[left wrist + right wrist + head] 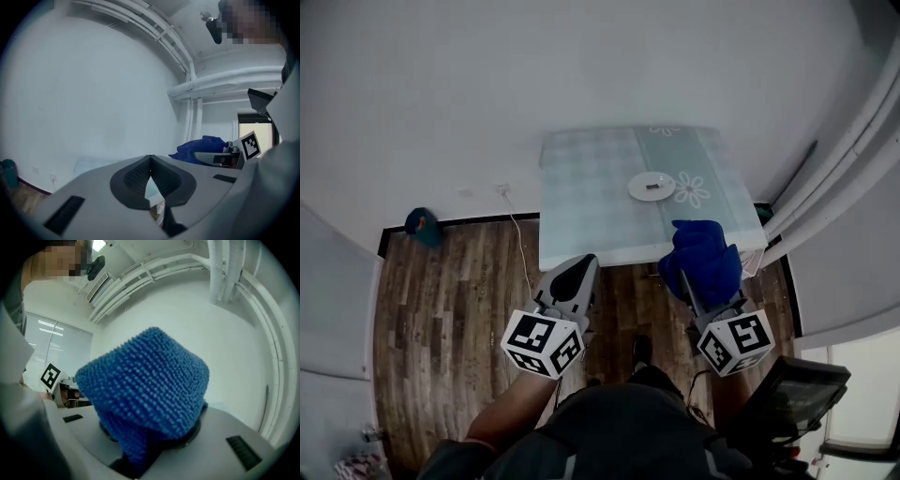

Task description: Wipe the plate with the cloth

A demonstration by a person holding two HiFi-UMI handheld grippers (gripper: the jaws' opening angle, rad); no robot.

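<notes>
Fingers [132,180] first, left gripper view: our left gripper [150,163] has them pressed together at the tips, with only a thin wedge of gap lower down and nothing held. The blue cloth [201,146] shows off to the right, bunched up. Right gripper view: our right gripper [152,441] is clamped on that cloth. The cloth balloons up out of the grip and covers the pads, so we can't see them directly, but the wad is clearly pinched at its base. Head view: the plate [652,187] sits on the tabletop [581,169], right of middle, beside a printed flower, with a small dark thing [652,187] at its centre that we can't identify. Both grippers hang short of the near edge, over the wooden floor [450,300]. The cloth is about level with that edge and well apart from the plate. Our read: we're in the approach step and wiping has not begun. Next move calls for carrying the cloth forward and down until a broad face lies on the plate, then rubbing lightly. The plate looks light and may slide, so we'd bring the left gripper in and open it to steady the rim. Watch the dark thing; the cloth could sweep it off.
</notes>
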